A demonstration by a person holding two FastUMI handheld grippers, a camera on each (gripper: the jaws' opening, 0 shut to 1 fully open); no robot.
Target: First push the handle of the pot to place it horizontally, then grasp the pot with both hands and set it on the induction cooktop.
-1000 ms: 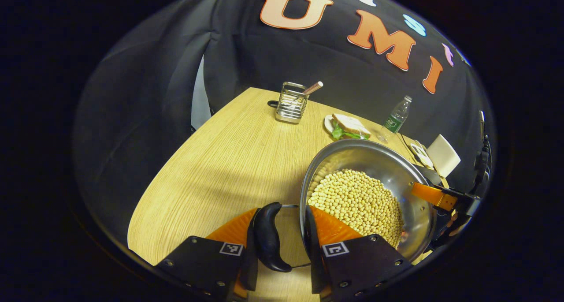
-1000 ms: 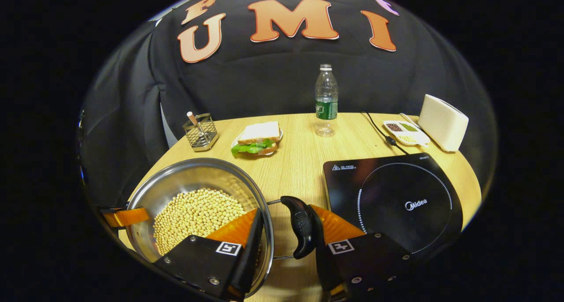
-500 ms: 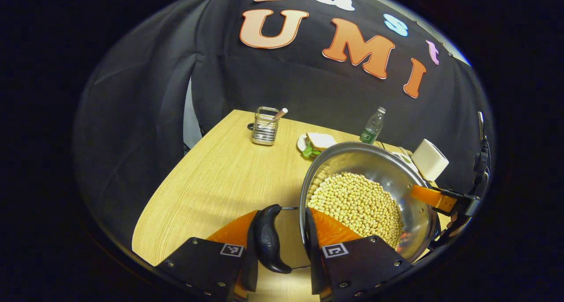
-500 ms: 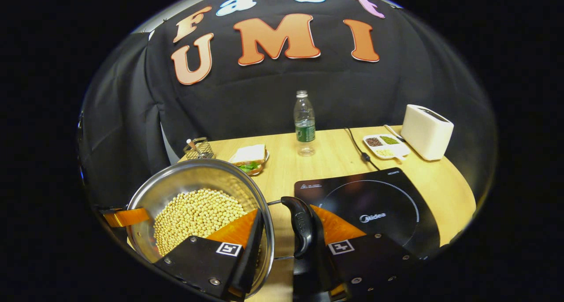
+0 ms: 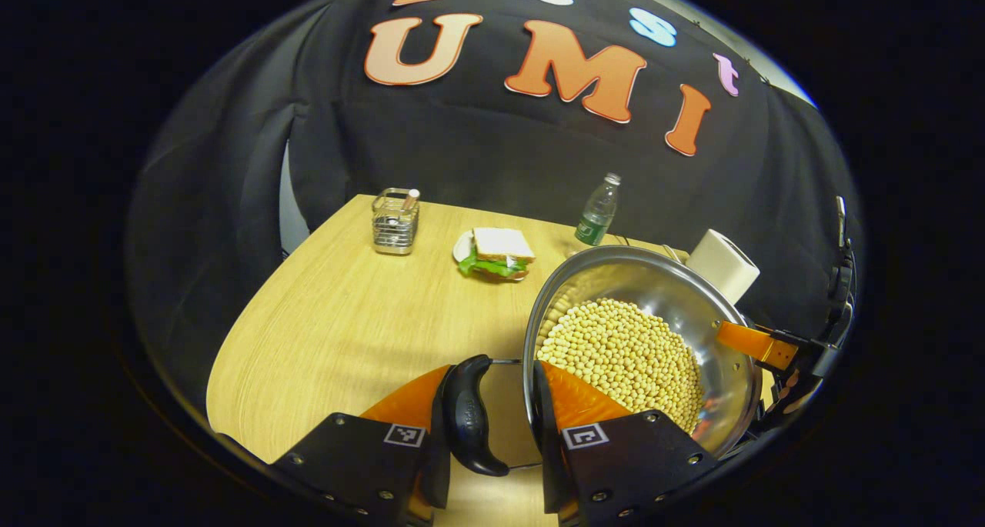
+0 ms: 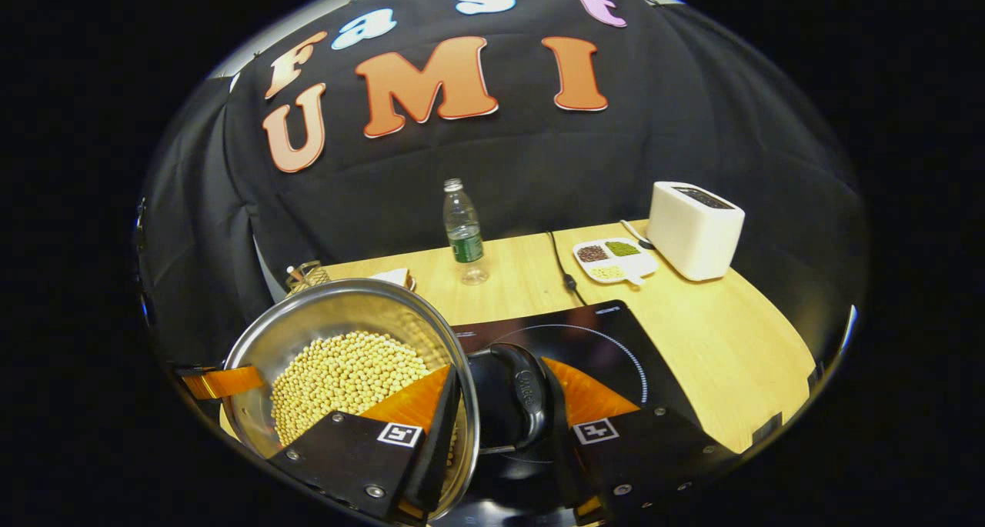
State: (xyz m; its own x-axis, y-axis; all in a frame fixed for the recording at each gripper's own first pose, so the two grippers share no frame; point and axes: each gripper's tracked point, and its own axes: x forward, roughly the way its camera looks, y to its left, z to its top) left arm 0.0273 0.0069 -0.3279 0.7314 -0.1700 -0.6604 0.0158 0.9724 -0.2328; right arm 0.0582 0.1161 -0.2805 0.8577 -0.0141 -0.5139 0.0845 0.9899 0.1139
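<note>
Pot [image 6: 350,358] w/ beans [image 6: 346,377] held aloft, partly over near-left corner of cooktop [image 6: 592,342].
Left gripper [image 5: 489,423] clenched on left handle [image 5: 465,415] + rim.
Right gripper [image 6: 500,415] likewise on right handle [image 6: 519,396].
Risk, my read: uneven lowering tilts pot, beans spill; handle slips in the pinch; set-down off cooktop ring.

Pot [image 5: 723,319] shiny polished metal, handles [image 5: 468,415] glossy black plastic; table [image 5: 362,311] matt light wood grain; induction cooktop [image 6: 592,342] glossy black glass; toaster [image 6: 695,229] smooth matt white plastic
</note>
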